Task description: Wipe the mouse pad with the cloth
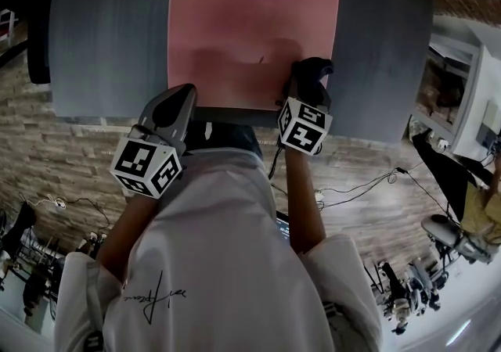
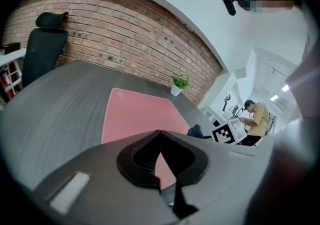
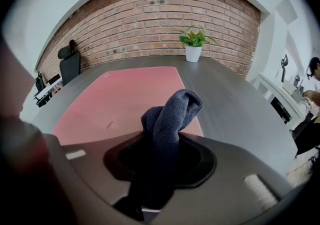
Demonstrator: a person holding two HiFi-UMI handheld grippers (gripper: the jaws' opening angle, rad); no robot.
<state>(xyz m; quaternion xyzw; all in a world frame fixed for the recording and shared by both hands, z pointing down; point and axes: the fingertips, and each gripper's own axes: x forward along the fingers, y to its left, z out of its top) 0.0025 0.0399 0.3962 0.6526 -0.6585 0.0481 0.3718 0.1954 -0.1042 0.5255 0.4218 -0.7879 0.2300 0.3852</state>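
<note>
A pink mouse pad (image 1: 250,26) lies on the dark grey table (image 1: 102,37); it also shows in the left gripper view as the pink mouse pad (image 2: 135,116) and in the right gripper view as the pink mouse pad (image 3: 125,99). My right gripper (image 1: 311,77) is shut on a dark blue cloth (image 3: 170,119), held over the pad's near right corner. The cloth (image 1: 313,70) bunches up between the jaws. My left gripper (image 1: 178,100) hangs at the pad's near left edge, shut with nothing in it.
A potted plant (image 3: 193,44) stands at the table's far side before a brick wall. A black office chair (image 2: 42,44) is at the table's left. A person in yellow (image 2: 255,119) sits at a desk to the right. Cables and gear lie on the floor (image 1: 368,186).
</note>
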